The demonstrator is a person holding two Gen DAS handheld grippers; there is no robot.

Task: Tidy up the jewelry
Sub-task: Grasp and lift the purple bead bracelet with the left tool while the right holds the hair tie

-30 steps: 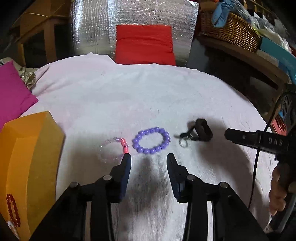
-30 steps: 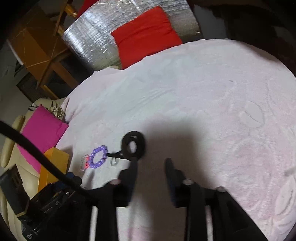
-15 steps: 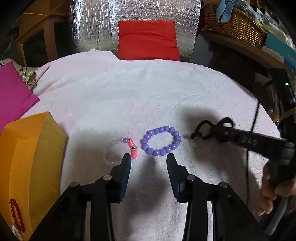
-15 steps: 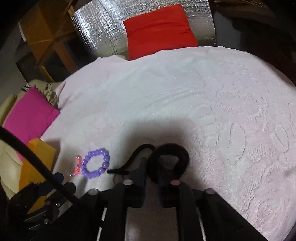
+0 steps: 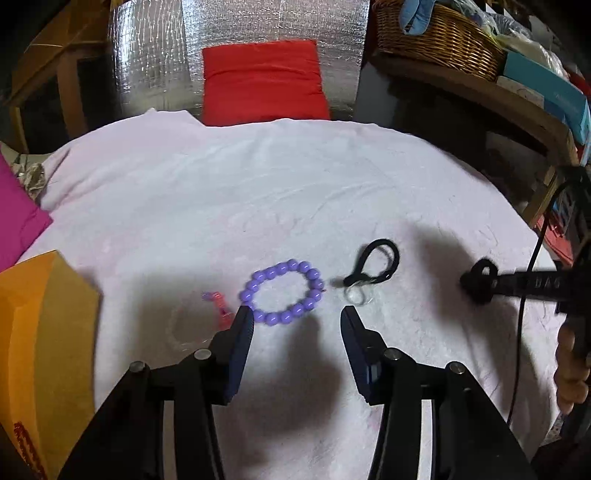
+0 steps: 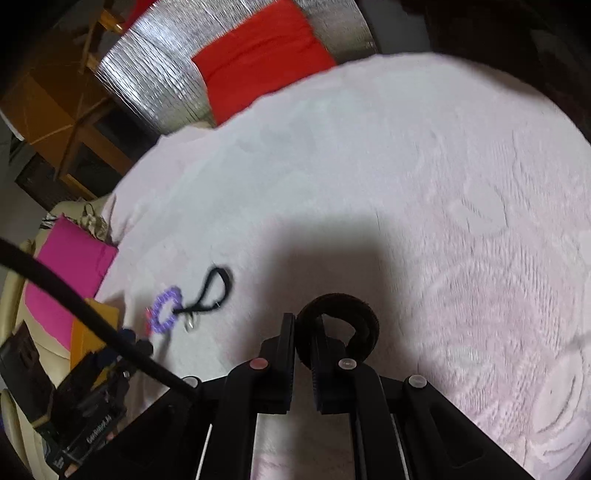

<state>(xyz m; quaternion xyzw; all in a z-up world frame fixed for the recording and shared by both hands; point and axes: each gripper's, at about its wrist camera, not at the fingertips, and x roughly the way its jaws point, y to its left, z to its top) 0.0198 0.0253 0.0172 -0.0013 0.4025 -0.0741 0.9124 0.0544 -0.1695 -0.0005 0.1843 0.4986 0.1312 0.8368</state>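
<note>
The black ring (image 6: 338,325) is a thick, dark band; the right tool (image 6: 303,328) is clenched on its left side, and the ring is lifted above the tabletop (image 6: 443,184), which has a pale pink cloth on it; in the left wrist view the same ring (image 5: 480,282) sits at the tip of the right tool (image 5: 491,284), off to the right and well apart from the other jewelry.

The purple bead bracelet (image 5: 282,292) lies flat on the cloth, just in front of the left tool (image 5: 295,317); the left tool is released, with its two fingers spread wide and nothing between them; its left fingertip is just beside the purple beads.

Just to the right of the bracelet lies a black cord loop (image 5: 375,264) with a small clear ring (image 5: 356,295) at its near end; to the left of the bracelet lies a clear bracelet (image 5: 184,328) with a pink charm (image 5: 219,304); it is faint and hard to see.

An orange box (image 5: 40,332) stands at the left edge of the cloth; a pink cushion (image 5: 18,218) is behind it; a red cushion (image 5: 264,81) leans on a shiny silver sheet (image 5: 236,48) at the far side; a woven basket (image 5: 436,35) sits on a shelf up at the right.
</note>
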